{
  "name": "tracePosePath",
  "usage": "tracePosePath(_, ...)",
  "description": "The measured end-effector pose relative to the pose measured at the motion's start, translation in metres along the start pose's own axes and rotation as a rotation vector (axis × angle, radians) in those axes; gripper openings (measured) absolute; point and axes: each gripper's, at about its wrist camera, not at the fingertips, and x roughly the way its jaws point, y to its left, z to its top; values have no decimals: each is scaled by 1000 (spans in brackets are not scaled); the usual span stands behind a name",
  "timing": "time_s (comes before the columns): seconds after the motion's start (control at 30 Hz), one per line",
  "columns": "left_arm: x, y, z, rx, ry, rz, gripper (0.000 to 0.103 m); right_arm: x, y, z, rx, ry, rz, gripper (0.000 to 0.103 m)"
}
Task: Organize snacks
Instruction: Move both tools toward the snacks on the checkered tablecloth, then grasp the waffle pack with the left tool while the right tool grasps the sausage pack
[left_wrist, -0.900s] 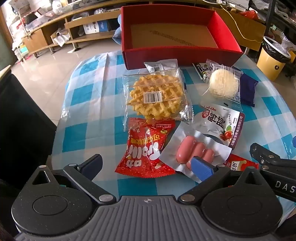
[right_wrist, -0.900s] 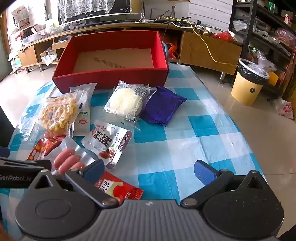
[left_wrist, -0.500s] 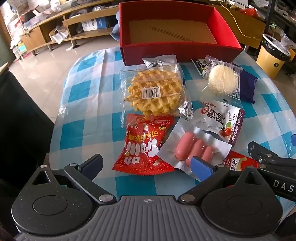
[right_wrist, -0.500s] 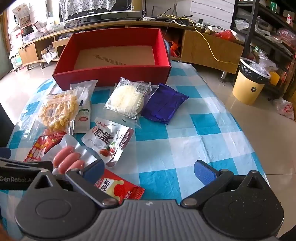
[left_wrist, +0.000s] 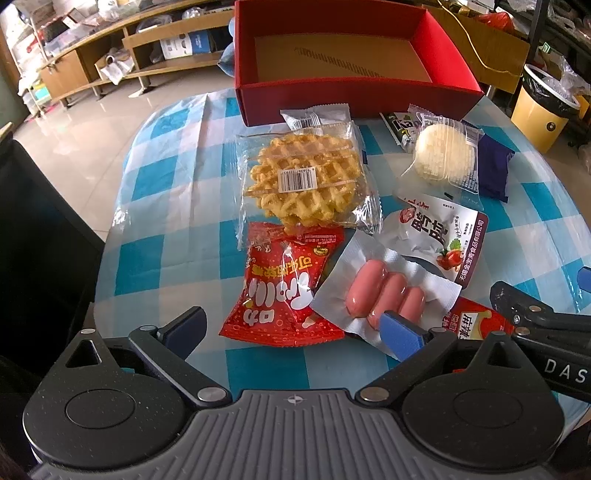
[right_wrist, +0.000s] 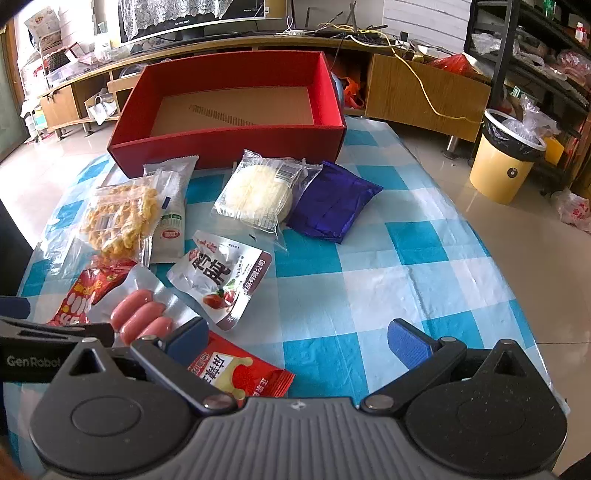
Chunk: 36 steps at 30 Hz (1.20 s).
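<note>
1. Red box (right_wrist: 229, 144): far end of bench (right_wrist: 424, 280), nothing in it; likely the snacks' destination.
2. Snacks: loose on the bench near the box, waffle (left_wrist: 304, 179), sausages (left_wrist: 384, 295), purple packet (right_wrist: 332, 201) among them.
3. Left gripper (left_wrist: 295, 326): jaws wide, holding nothing, above the red packet (left_wrist: 284, 291).
4. Right gripper (right_wrist: 297, 339): jaws wide, holding nothing.

**Covered packets and cut-off edges**

The waffle pack (left_wrist: 301, 181) hides most of a white sachet (left_wrist: 314, 116) beneath it. A dark wrapper (left_wrist: 400, 129) shows only one end beside the round cake (left_wrist: 445, 155). The chili packet (right_wrist: 240, 373) lies partly behind the right tongs (right_wrist: 295, 341). Print on the packets is too small to read.
</note>
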Motion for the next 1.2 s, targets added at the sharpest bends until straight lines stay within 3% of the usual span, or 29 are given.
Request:
tracePosePath(0.53, 10, 3, 1, -12, 45, -12, 100, 11, 1, 3, -14, 52, 26, 102)
tracePosePath(0.87, 17, 10, 5, -61, 87, -32, 100, 13, -1, 7, -80, 77, 65, 99)
tracePosePath(1.0, 21, 6, 13, -103, 128, -71, 100, 9, -9, 14, -123, 70, 65, 98)
tracePosePath(1.2, 28, -9, 27, -155, 174, -69, 101, 11, -23, 18, -148, 89, 82, 98)
